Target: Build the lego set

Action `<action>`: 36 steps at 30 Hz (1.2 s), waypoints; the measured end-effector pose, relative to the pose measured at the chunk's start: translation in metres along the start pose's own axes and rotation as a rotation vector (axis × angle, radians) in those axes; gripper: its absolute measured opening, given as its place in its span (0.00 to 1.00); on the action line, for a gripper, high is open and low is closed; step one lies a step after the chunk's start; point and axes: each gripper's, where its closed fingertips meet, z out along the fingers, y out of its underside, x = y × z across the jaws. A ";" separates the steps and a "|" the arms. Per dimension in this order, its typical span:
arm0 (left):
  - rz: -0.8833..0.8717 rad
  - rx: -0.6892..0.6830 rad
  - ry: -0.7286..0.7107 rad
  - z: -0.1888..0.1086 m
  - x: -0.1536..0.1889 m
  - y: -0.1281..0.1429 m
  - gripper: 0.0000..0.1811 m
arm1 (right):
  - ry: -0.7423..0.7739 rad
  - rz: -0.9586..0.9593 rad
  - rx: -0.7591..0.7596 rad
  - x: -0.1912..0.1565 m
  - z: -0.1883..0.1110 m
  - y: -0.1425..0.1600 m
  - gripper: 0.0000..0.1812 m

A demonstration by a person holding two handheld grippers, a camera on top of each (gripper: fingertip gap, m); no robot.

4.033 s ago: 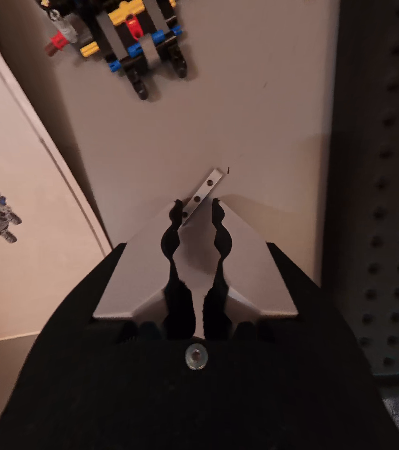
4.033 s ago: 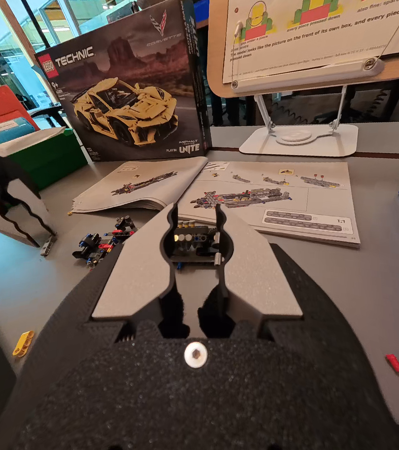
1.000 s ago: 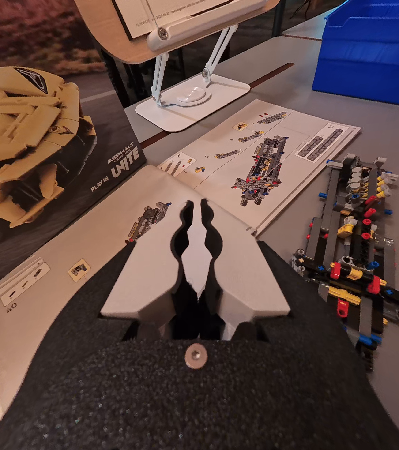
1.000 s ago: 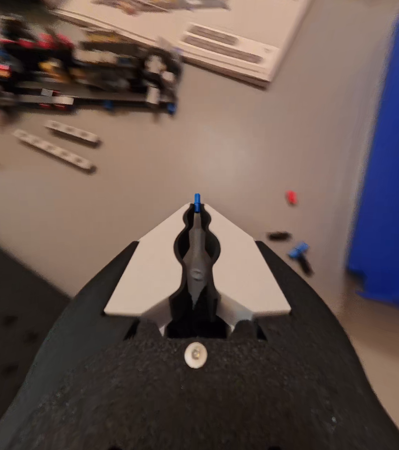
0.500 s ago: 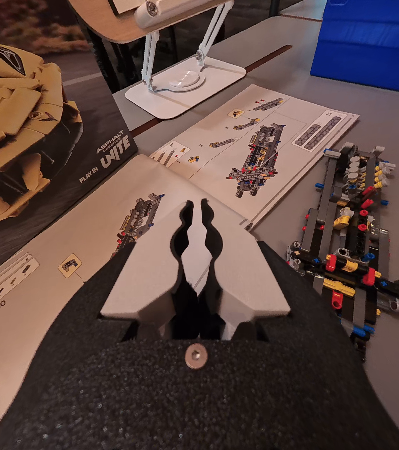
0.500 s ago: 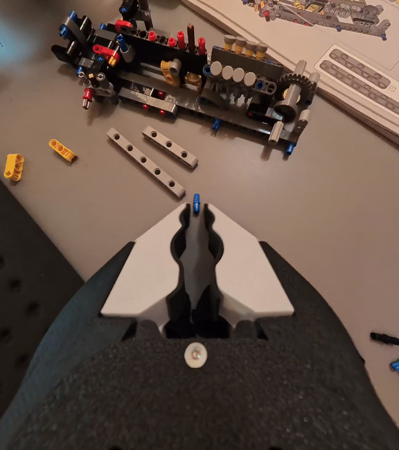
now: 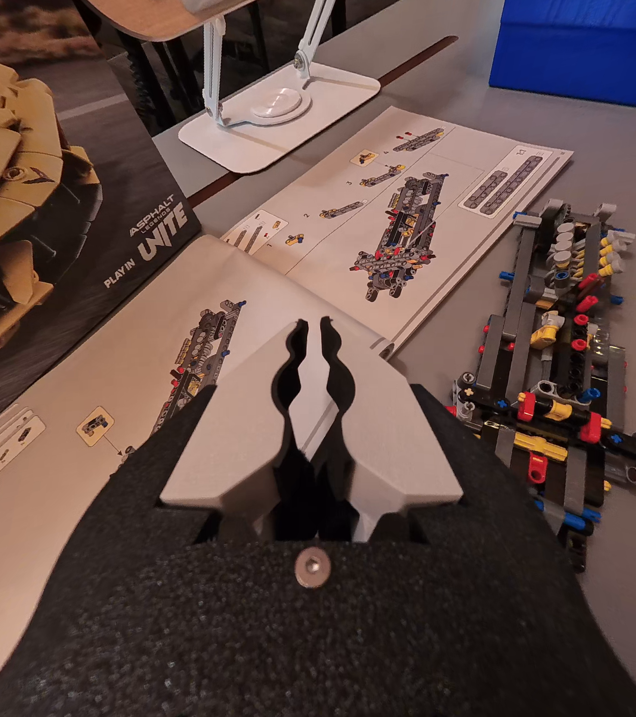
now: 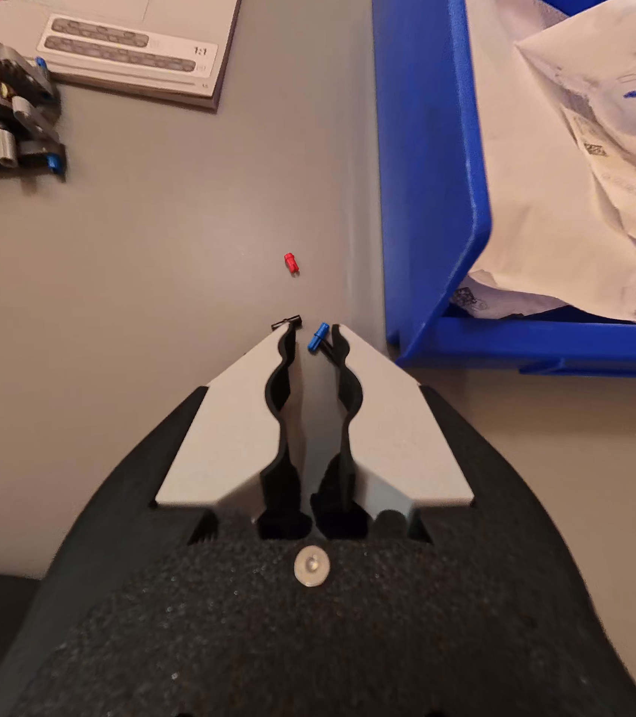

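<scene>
Blue pin (image 8: 318,336) between parted jaws, near right one

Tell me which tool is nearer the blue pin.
Right. The right tool is open right at the blue pin; the left tool hovers over the manual, no pin in its view.

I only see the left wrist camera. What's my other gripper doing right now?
Observer: The right gripper is open above the table, beside a blue bin.
Operator: Is anything near its tips?
Observer: A small blue pin lies between the tips of the jaws, with a black pin beside it.
Operator: What's in the bin?
Observer: Crumpled white paper bags.
</scene>
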 end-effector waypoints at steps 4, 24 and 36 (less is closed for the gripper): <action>0.012 -0.007 0.002 0.001 0.001 0.002 0.03 | 0.003 -0.017 -0.027 0.000 0.004 0.004 0.07; -0.211 -0.031 0.033 -0.004 -0.017 0.008 0.03 | -0.304 -0.151 0.027 -0.123 -0.003 -0.035 0.02; -0.167 -0.064 0.012 -0.003 -0.019 0.015 0.03 | -0.396 -0.235 -0.017 -0.181 0.016 -0.030 0.02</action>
